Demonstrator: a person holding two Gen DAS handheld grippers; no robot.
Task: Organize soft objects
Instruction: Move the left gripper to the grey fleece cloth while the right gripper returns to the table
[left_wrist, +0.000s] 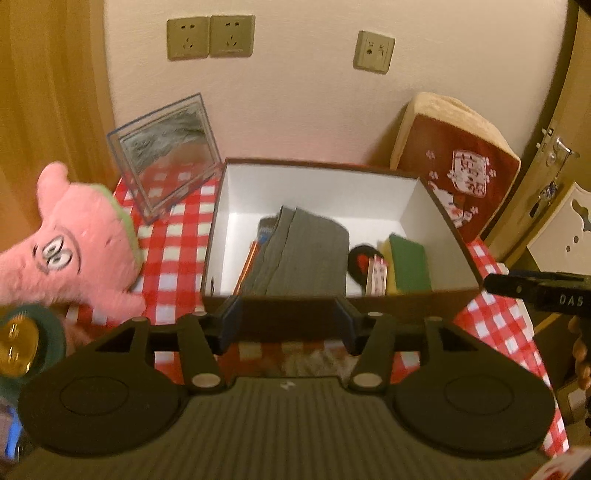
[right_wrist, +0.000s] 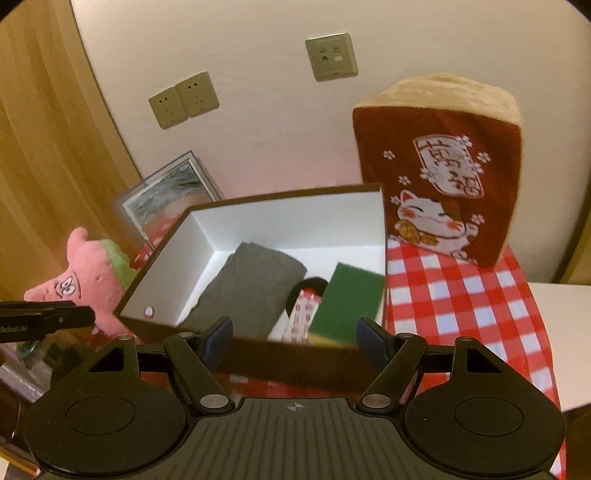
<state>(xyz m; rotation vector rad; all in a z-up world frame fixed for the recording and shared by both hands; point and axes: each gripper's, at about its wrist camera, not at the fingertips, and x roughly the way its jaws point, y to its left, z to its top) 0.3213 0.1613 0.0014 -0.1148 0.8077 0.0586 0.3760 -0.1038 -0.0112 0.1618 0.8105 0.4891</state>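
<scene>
Both sets of tongs, left tongs (left_wrist: 288, 325) and right tongs (right_wrist: 294, 338), sit wide apart and empty just in front of the box (left_wrist: 458, 258), which already holds a grey folded cloth (left_wrist: 303, 254) and a green sponge (left_wrist: 408, 264). The pink plush (left_wrist: 81, 240) lies outside on the checkered surface (left_wrist: 173, 254), off to the left, so the left tongs look nearer. Farther back, the red cat cushion (right_wrist: 439, 181) stands upright against the wall.

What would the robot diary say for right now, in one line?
left gripper: open, empty | right gripper: open, empty | box: grey cloth, green sponge inside | pink plush: outside, left of box
</scene>
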